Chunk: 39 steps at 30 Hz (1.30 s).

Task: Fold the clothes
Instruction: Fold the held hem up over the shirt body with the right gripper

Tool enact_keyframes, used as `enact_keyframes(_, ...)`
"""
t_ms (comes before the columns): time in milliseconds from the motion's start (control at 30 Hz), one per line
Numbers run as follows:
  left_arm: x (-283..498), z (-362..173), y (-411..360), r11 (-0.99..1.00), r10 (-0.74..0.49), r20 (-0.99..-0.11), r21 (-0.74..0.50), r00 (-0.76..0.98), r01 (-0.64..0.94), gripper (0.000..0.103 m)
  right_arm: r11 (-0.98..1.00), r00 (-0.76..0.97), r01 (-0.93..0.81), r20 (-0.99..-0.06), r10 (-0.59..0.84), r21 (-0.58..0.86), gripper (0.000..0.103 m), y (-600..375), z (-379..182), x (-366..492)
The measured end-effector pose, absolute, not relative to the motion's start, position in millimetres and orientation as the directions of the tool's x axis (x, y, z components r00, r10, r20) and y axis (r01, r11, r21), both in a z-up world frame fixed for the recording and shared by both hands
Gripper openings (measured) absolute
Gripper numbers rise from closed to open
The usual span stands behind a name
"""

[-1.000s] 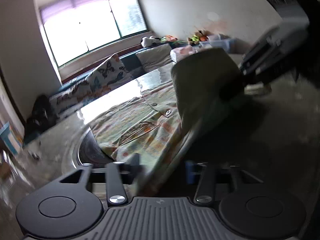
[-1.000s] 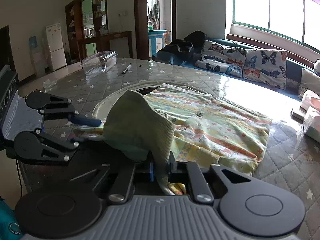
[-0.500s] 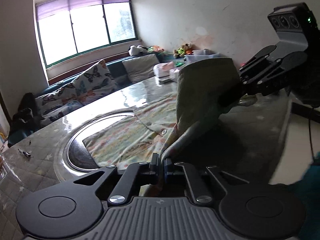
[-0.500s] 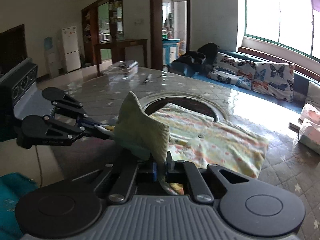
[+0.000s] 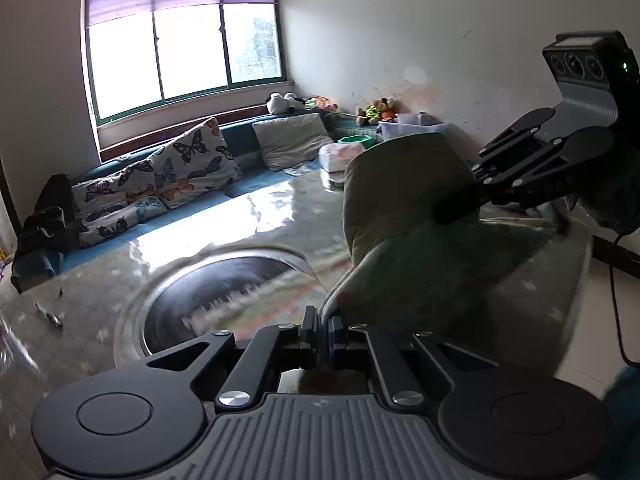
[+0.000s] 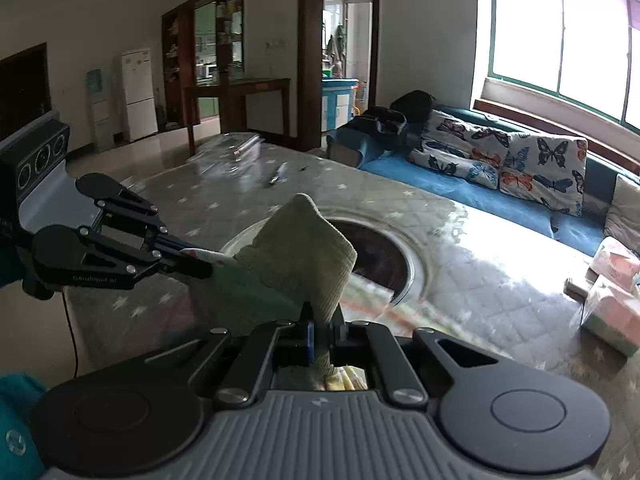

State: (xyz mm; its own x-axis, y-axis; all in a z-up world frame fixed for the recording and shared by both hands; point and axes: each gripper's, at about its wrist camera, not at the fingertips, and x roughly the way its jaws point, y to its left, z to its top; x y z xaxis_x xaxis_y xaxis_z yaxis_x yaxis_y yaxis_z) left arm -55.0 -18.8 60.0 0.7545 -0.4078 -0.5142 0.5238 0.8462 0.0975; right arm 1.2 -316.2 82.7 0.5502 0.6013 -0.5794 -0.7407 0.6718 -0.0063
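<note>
A pale yellow patterned garment with an olive ribbed part [image 5: 400,200] hangs lifted between both grippers above the round table [image 5: 120,272]. My left gripper [image 5: 319,330] is shut on a pale edge of the cloth. In the same view my right gripper [image 5: 442,212] comes in from the right, clamped on the olive part. In the right wrist view my right gripper [image 6: 325,330] is shut on the olive ribbed fabric [image 6: 300,248], and the left gripper [image 6: 200,267] grips the cloth from the left. The garment's lower patterned part [image 6: 380,308] trails blurred towards the table.
The table has a star-patterned cover [image 6: 460,256] and a sunken round metal centre [image 5: 224,280]. On it lie a clear plastic box [image 6: 236,148], a pen [image 6: 278,174] and tissue packs [image 6: 612,312]. A blue sofa with butterfly cushions [image 6: 500,152] stands under the window.
The left gripper closed on the garment's edge. Both grippers then rose together, and most of the garment came up off the table.
</note>
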Motion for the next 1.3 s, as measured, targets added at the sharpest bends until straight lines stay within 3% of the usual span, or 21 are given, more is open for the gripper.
enact_keyframes(200,21,55,-18,0.87,-0.366,-0.564,0.075,0.74,0.488,0.005,0.694,0.559,-0.72,-0.612,0.56,-0.022,0.006,-296,76,72)
enact_keyframes(433,105,15,-8,0.906,-0.316,-0.675,-0.007,0.666,0.423,0.006,0.733,0.539,-0.68,-0.67,0.511,0.013,0.006,-273,31,141)
enact_keyframes(567,130,-6,0,0.921,-0.295,-0.711,-0.034,0.638,0.388,0.006,0.782,0.548,-0.623,-0.695,0.466,0.033,0.009,-265,-4,166)
enact_keyframes(633,136,-11,3,0.928,-0.296,-0.722,-0.064,0.625,0.366,0.007,0.803,0.559,-0.593,-0.691,0.459,0.053,0.017,-267,-15,173)
enact_keyframes(767,142,-13,2,0.934,-0.286,-0.722,-0.065,0.63,0.35,0.011,0.832,0.595,-0.551,-0.668,0.447,0.067,0.025,-281,-17,167)
enact_keyframes(933,137,-11,4,0.942,-0.272,-0.72,-0.063,0.639,0.33,0.017,0.834,0.613,-0.549,-0.65,0.449,0.059,0.025,-305,-8,133)
enact_keyframes(1067,142,-12,10,0.954,-0.244,-0.719,-0.057,0.651,0.294,0.03,0.848,0.6,-0.524,-0.673,0.432,0.077,0.025,-320,-17,119)
enact_keyframes(1300,143,-8,24,0.981,-0.168,-0.708,-0.049,0.686,0.189,0.035,0.916,0.642,-0.381,-0.675,0.363,0.129,0.018,-350,-31,133)
